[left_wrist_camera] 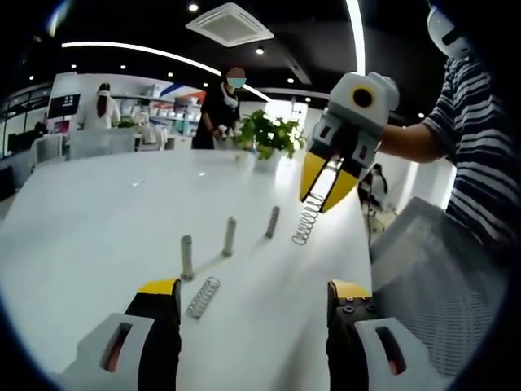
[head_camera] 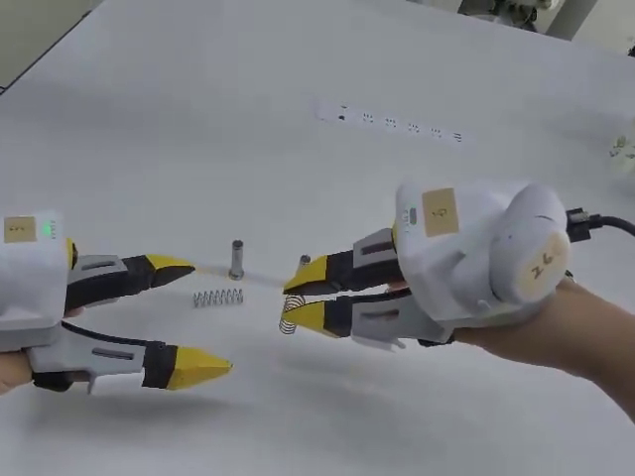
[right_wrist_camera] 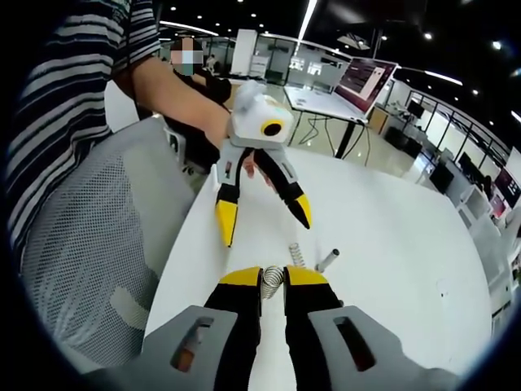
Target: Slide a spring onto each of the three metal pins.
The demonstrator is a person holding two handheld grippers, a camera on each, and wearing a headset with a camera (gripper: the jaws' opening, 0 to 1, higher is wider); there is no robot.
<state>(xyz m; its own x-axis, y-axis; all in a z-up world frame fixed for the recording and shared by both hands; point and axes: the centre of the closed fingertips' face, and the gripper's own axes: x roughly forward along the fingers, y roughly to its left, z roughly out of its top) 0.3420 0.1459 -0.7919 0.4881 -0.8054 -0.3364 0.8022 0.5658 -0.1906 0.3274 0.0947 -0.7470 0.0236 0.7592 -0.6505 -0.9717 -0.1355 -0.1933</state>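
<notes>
Desk [head_camera: 298, 59]: white, with a power strip [head_camera: 392, 122] lying at the far side.

Pins, left gripper view: three stand upright in a row across the desk, left pin [left_wrist_camera: 186, 257], middle pin [left_wrist_camera: 229, 236], right pin [left_wrist_camera: 272, 221]. All three are bare.

Loose spring [head_camera: 218, 297]: lies flat on the desk, just near of the left pin and apart from it. It sits between the two grippers.

Left gripper [head_camera: 193, 315]: at the left of the scene, jaws spread wide with nothing between them. Tips point right toward the loose spring but are not touching it.

Right gripper [head_camera: 298, 297]: at the right of the scene, jaws drawn narrow and clamped on the held spring [right_wrist_camera: 273, 281] at one end. In the left gripper view this spring hangs down from the yellow tips, tilted, with its lower end just beside the right pin and not over it. Cannot tell whether that end touches the desk.

A person's hand grips the right gripper body from the right.
</notes>
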